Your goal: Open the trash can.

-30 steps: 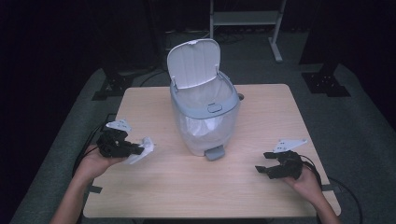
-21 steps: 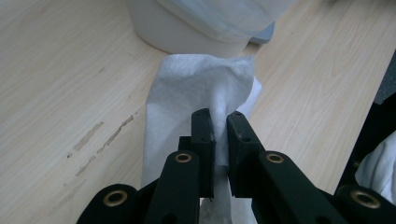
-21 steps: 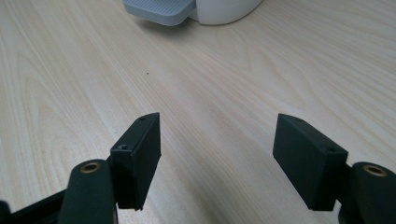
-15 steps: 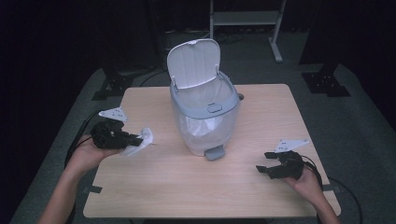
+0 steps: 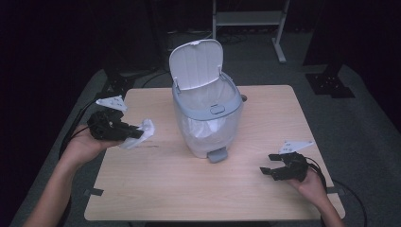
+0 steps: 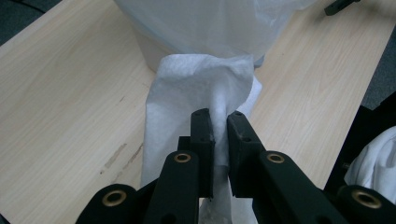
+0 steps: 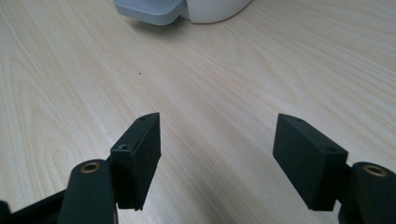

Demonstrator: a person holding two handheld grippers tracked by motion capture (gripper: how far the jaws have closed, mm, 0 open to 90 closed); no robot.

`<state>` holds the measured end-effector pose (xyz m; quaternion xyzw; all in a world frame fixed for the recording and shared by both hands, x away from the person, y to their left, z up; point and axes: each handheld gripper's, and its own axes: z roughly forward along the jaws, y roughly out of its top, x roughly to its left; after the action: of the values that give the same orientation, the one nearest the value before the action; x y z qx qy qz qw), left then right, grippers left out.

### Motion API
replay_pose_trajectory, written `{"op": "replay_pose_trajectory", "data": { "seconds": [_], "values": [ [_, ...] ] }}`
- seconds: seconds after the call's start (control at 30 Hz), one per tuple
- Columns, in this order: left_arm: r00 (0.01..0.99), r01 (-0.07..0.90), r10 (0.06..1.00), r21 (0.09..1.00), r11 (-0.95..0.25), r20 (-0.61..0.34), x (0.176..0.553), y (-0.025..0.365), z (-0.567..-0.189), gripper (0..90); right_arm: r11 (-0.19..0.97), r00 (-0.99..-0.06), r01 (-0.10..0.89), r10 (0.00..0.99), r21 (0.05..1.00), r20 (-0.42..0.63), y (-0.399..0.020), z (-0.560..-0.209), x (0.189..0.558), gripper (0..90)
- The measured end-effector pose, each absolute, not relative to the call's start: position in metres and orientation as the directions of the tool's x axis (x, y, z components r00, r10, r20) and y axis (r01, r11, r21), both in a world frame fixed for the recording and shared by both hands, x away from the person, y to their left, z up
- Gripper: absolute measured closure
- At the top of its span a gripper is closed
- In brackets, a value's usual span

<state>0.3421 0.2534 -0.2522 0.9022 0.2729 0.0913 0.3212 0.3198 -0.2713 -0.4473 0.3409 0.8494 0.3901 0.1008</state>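
A white tissue [image 5: 140,134] sits at the left of the high view, just left of the pedal bin [image 5: 208,113], pinched in the left claw [image 5: 135,133], whose jaws are closed tight on a fold of it. The bin stands at the centre of the wooden desk [image 5: 165,189], lid [image 5: 196,64] raised, white liner [image 5: 208,94] inside, grey pedal [image 5: 216,154] facing the viewer. At lower right the right claw [image 5: 265,168] hovers low over bare desk, jaws spread wide, holding nothing.

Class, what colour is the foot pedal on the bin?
Light grey-blue foot pedal, clearest in the right gripper view, at the bin's base.
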Motion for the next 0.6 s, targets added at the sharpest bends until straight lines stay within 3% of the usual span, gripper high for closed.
{"op": "replay_pose_trajectory", "data": {
  "seconds": [0.6],
  "values": [
    [0.836,0.416,0.548,0.640,-0.646,0.010,0.353,0.248,-0.227,81.9,0.448,-0.737,0.508,0.668,0.736,0.103,-0.275,-0.450,0.322,30.9]
  ]
}}
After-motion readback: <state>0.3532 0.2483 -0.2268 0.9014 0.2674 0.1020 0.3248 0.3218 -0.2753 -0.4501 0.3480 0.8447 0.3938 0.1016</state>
